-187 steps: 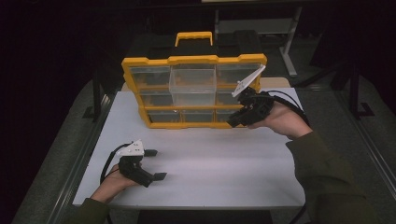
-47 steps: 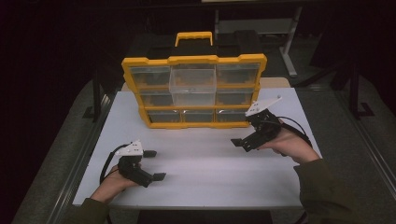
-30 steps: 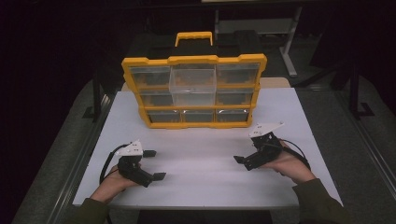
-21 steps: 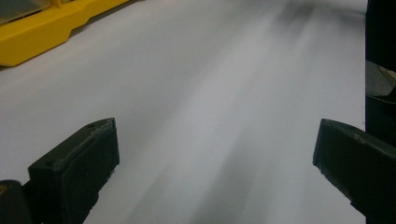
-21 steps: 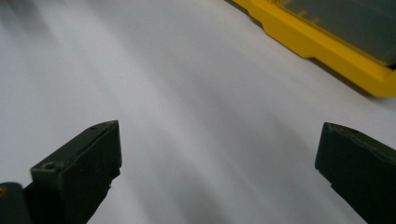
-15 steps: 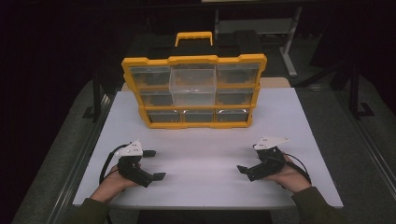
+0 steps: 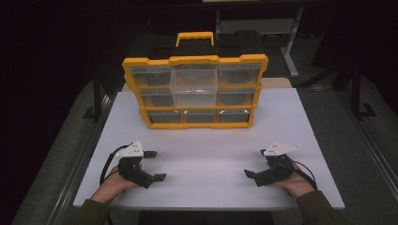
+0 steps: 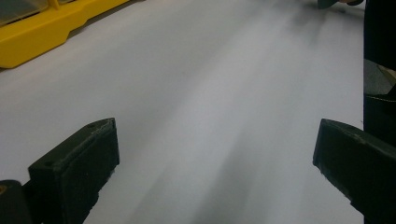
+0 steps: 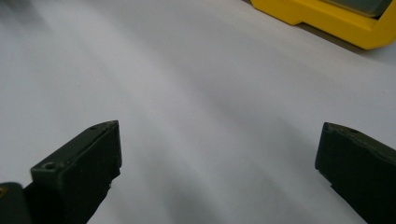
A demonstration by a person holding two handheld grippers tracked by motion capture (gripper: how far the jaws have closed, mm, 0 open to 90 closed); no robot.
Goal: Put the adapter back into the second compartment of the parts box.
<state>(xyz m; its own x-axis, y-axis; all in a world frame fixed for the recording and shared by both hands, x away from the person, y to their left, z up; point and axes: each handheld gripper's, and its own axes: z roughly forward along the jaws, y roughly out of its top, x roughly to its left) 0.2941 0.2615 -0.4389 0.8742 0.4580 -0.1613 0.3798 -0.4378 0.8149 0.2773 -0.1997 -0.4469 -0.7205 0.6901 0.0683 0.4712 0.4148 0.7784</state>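
Yellow drawer organizer (image 7: 195,91) stands upright at the white table's (image 7: 206,150) far edge.

Beyond the grippers' reach the room lies dark, a white table (image 7: 291,117) top brightly lit from above, grey floor (image 7: 366,140) flanking it on both sides, and a pale metal frame (image 7: 286,47) with a black stand (image 7: 356,93) far behind to the right.

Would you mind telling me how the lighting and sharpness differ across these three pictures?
High view: the white table is brightly lit while the surroundings are dark, and the yellow organizer is fairly sharp. Left gripper view: the tabletop looks smeared and soft beyond the black jaws. Right gripper view: similar streaky softness, the organizer's yellow edge blurred.
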